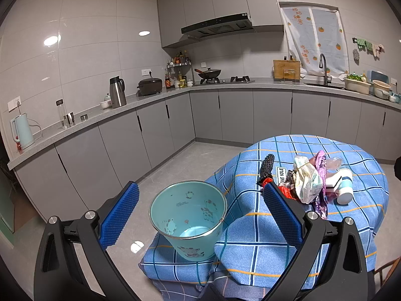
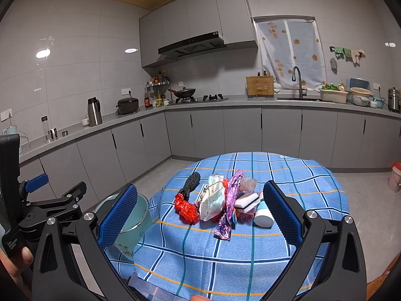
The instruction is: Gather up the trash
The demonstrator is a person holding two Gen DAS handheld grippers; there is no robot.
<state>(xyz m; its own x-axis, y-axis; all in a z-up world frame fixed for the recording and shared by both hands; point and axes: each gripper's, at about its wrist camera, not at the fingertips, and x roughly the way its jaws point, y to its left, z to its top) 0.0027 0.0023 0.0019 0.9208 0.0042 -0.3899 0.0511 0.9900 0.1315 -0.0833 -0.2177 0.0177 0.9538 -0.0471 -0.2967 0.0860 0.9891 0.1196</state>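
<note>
Both grippers are spread wide with nothing between their blue pads. My left gripper [image 1: 200, 209] hangs above and just short of the teal bucket [image 1: 188, 217], which stands on a lower cloth-covered ledge right against the table edge; the bucket's mouth sits between my 2 fingers in the left wrist view, and it looks bare inside. My right gripper [image 2: 200, 212] hovers over the near side of the round table [image 2: 250, 250], which is draped in a blue checked cloth, and points at the trash pile in the middle of it.

That pile holds a black foam net [image 2: 190, 185], a crumpled red bag [image 2: 186, 208], a pale plastic wrapper [image 2: 213, 200], a long purple foil wrapper [image 2: 229, 208], a white sponge [image 2: 246, 200] and a white tube [image 2: 263, 215] lying on its side. They touch and overlap, so no piece lies free; the purple wrapper lies over the pale one's edge, and the tube rests just beside my right finger [image 2: 282, 213] as that camera sees it.

From the right wrist view, my left gripper sits low at the left, beside the bucket, with my thumb [image 2: 23, 253] on its handle. Behind the table, grey cabinets run along the wall, well apart from everything.
</note>
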